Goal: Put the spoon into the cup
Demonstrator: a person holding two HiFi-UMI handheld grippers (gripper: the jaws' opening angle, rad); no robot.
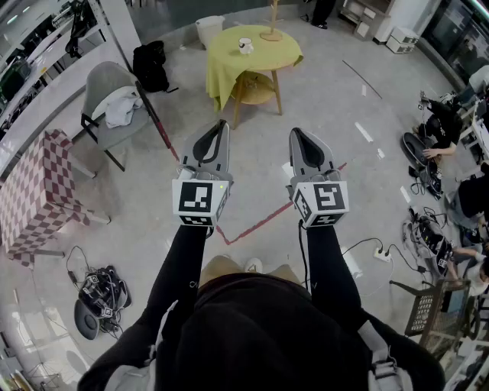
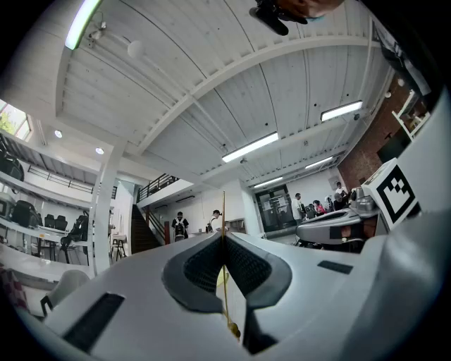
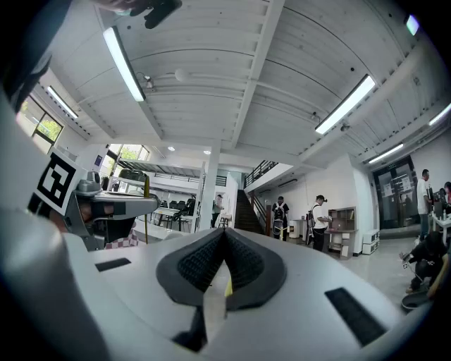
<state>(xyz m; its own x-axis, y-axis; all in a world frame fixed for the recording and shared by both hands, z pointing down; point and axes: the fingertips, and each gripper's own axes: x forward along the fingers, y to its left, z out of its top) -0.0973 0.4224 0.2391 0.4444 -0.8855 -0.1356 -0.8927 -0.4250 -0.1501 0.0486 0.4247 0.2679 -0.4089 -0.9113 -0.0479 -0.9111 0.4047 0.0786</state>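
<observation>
A white cup (image 1: 245, 46) stands on a round table with a yellow cloth (image 1: 229, 65), far ahead of me across the floor. Both grippers are held side by side at chest height, pointing toward that table. My left gripper (image 1: 222, 124) (image 2: 224, 236) is shut on a thin golden spoon (image 2: 225, 211), which stands upright between the pads; its handle also shows in the right gripper view (image 3: 146, 185). My right gripper (image 1: 294, 132) (image 3: 225, 233) is shut, its tips meeting with nothing held.
A wooden stand (image 1: 271, 23) shares the yellow table. To the left are a grey chair with a white cloth (image 1: 114, 103), a black bag (image 1: 150, 65) and a checkered table (image 1: 34, 191). Red tape (image 1: 260, 221) crosses the floor. Cables (image 1: 99, 298) lie lower left; people sit at right.
</observation>
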